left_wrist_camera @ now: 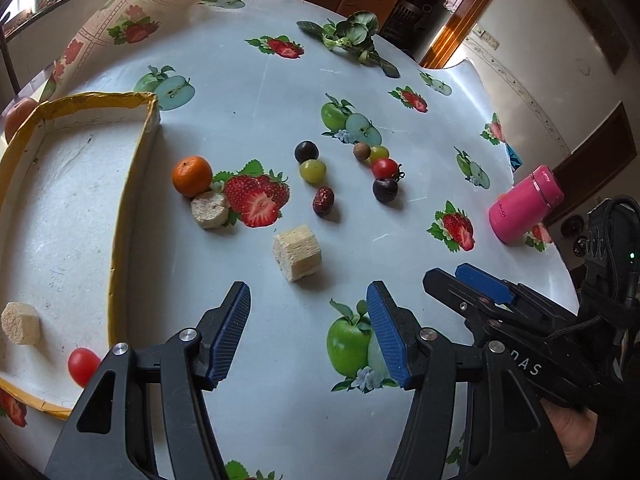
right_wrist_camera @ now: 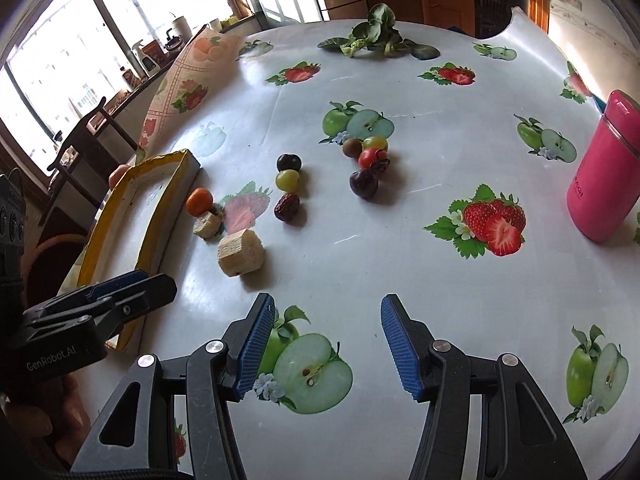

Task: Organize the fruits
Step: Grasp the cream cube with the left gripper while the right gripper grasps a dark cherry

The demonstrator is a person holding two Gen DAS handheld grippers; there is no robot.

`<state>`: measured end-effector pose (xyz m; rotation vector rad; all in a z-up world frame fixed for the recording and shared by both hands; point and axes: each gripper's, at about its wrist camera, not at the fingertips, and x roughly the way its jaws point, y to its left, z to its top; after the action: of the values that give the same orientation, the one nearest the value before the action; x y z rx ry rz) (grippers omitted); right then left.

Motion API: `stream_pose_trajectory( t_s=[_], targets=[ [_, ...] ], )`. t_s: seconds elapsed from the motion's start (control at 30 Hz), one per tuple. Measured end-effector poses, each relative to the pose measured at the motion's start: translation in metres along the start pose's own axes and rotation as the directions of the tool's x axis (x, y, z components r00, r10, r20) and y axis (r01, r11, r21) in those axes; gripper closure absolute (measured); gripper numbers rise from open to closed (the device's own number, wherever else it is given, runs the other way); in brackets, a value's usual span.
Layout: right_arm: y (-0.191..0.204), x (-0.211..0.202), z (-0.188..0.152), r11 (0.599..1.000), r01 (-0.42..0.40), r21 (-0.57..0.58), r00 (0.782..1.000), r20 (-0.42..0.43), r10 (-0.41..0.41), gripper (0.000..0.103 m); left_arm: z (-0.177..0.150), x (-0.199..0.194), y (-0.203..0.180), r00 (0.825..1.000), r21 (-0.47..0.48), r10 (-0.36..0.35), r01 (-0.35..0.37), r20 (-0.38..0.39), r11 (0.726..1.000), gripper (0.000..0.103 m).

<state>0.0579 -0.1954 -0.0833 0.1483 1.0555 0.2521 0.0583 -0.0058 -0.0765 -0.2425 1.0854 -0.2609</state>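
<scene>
Loose fruit lies mid-table: a mandarin (left_wrist_camera: 192, 175), a dark plum (left_wrist_camera: 306, 151), a green grape (left_wrist_camera: 313, 170), a red date (left_wrist_camera: 323, 201), a cherry tomato (left_wrist_camera: 385, 168) and a second dark plum (left_wrist_camera: 385, 189). A cut pale chunk (left_wrist_camera: 298, 252) sits nearest my left gripper (left_wrist_camera: 308, 334), which hovers open and empty just short of it. The yellow-rimmed white tray (left_wrist_camera: 132, 184) at left holds a cherry tomato (left_wrist_camera: 82, 366) and a pale chunk (left_wrist_camera: 21, 323). My right gripper (right_wrist_camera: 328, 350) is open and empty over the tablecloth, with the same fruit (right_wrist_camera: 363, 183) ahead.
A pink flask (right_wrist_camera: 604, 168) stands at the right. Leafy greens (left_wrist_camera: 348, 38) lie at the far edge. A round pale slice (left_wrist_camera: 210, 210) rests by the mandarin. The other gripper shows at each view's side: right gripper (left_wrist_camera: 484, 292), left gripper (right_wrist_camera: 100, 304). The table edge runs near the flask.
</scene>
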Motion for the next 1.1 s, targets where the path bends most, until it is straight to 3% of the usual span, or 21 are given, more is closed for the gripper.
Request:
stream_pose_trajectory(
  t_s=[0.33, 0.5, 0.63, 0.67, 0.73, 1.1],
  targets=[
    [-0.024, 0.051, 0.045, 0.998, 0.034, 0.048, 0.999, 0.003, -0.034, 0.054, 0.019, 0.057, 0.000, 0.997, -0.012, 0.060, -0.061, -0.051, 0.998, 0.044],
    [-0.029, 0.079, 0.062, 0.998, 0.043, 0.047, 0.999, -0.008, -0.042, 0.058, 0.018, 0.073, 0.008, 0.995, -0.021, 0.068, -0.070, -0.077, 0.997, 0.067],
    [-0.029, 0.095, 0.071, 0.998, 0.054, 0.039, 0.999, -0.001, -0.054, 0.061, 0.018, 0.072, 0.009, 0.996, -0.011, 0.066, -0.067, -0.061, 0.998, 0.068],
    [-0.027, 0.097, 0.074, 0.998, 0.060, 0.029, 0.998, 0.005, -0.060, 0.062, 0.018, 0.071, 0.010, 0.996, -0.010, 0.064, -0.064, -0.061, 0.998, 0.068],
    [-0.024, 0.101, 0.077, 0.998, 0.061, 0.011, 0.998, 0.005, -0.061, 0.079, 0.018, 0.070, 0.011, 0.996, -0.013, 0.061, -0.061, -0.062, 0.998, 0.068],
    [-0.004, 0.050, 0.047, 1.000, 0.009, 0.013, 1.000, 0.029, -0.010, 0.079, 0.008, 0.038, 0.017, 0.996, -0.012, 0.076, -0.077, -0.040, 0.997, 0.068]
  ],
)
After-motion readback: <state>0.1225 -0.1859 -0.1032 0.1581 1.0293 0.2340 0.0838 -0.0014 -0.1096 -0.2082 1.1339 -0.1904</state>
